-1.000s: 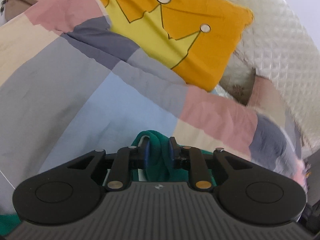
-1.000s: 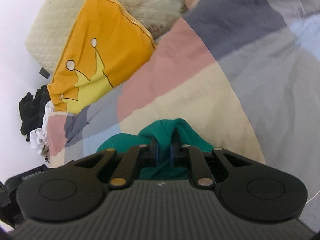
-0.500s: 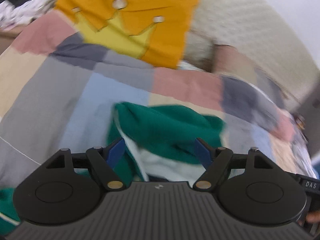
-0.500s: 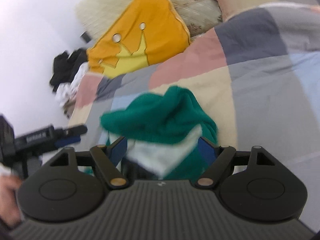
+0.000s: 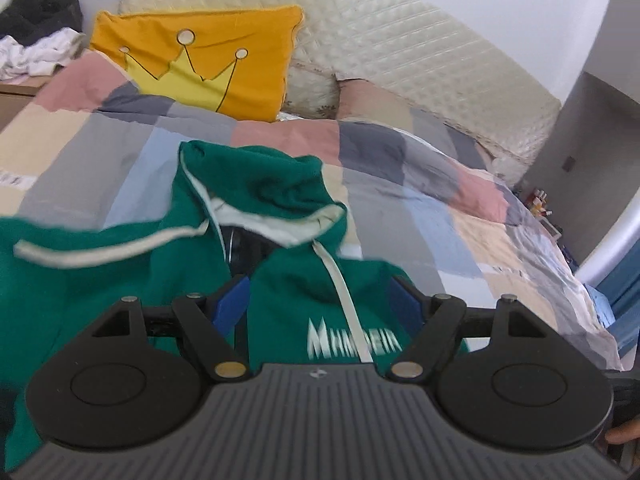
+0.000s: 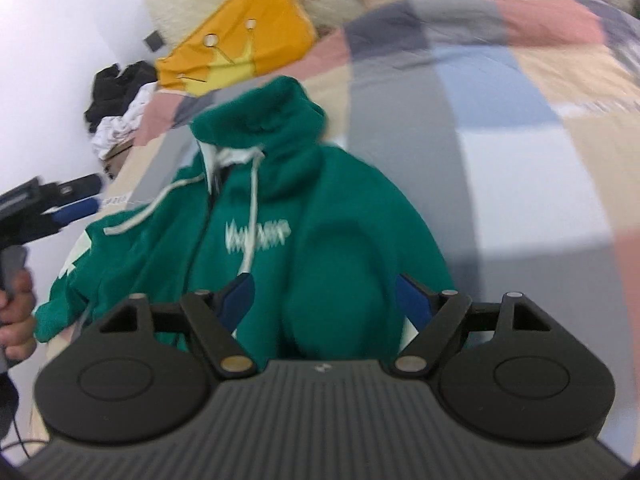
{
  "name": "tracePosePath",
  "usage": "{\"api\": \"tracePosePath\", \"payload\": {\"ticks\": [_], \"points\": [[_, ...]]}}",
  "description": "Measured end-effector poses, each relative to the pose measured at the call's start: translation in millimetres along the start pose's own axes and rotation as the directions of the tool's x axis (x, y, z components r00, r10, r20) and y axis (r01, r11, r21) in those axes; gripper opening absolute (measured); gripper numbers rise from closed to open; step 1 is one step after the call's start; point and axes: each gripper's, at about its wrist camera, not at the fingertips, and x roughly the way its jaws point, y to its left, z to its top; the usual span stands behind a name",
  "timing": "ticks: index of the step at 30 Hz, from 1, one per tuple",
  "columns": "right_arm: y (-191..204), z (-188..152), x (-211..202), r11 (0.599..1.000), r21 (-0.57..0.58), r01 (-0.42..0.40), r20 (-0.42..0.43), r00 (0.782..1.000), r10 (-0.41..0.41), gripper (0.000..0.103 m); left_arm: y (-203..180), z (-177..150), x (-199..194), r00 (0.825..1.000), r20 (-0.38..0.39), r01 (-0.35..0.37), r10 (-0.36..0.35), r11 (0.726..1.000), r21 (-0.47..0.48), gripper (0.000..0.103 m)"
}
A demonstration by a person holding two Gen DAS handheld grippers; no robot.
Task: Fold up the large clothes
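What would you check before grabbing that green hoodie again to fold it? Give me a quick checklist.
1. Left hand-held gripper open, empty: ok.
2. Right hand-held gripper open, empty: ok.
3. Green hoodie resting on the patchwork bedspread: ok.
4. Hoodie lying flat: not ok, hood and sleeve bunched.
5. Drawstrings clear of the fold: not ok, trailing across the chest.
6. Hoodie's lower hem visible: cannot tell.

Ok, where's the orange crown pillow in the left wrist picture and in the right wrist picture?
Left wrist: the orange crown pillow sits upper left, upright against the quilted headboard, above the green hoodie.
Right wrist: the pillow sits upper left of centre, tilted, just above the hoodie's hood.
Shared landmark: the hoodie's white chest lettering, seen in both views below the pillow.
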Motion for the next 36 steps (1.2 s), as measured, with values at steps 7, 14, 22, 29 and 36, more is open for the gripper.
{"api": "tracePosePath", "payload": {"ticks": [7,14,22,29,36], "points": [[-30.3,-89.4,-67.6,0.988,0.046,0.147,-0.102,0.985,-0.142,0.079,-38.6,-90.3,-102.0,1.0,-0.024,-0.014,0.014,1.0,-0.021,0.08],[-69.9,-146.7,-80.0,0.971,0.085,0.225,-0.271,0.943,-0.195,0.079,-60.3,-183.2,-148.9,0.996,-0.085,-0.005,-0.003,0.995,-0.095,0.08],[-58.8,-177.0,-52.6,0.982,-0.039,0.186,-0.409,0.893,-0.185,0.067,-57.2,-239.7,-142.0,0.994,-0.104,0.006,-0.027,0.982,-0.189,0.08],[-30.2,-166.1,-77.4,0.969,-0.135,0.208,-0.309,0.92,-0.24,0.011,-42.0,-251.2,-126.0,0.99,-0.133,0.02,-0.052,0.972,-0.232,0.08],[-55.0,-100.7,-154.4,0.919,-0.084,0.386,-0.04,0.92,-0.39,0.009,-28.1,-247.5,-120.5,0.989,-0.112,0.057,-0.096,0.95,-0.306,0.08]]}}
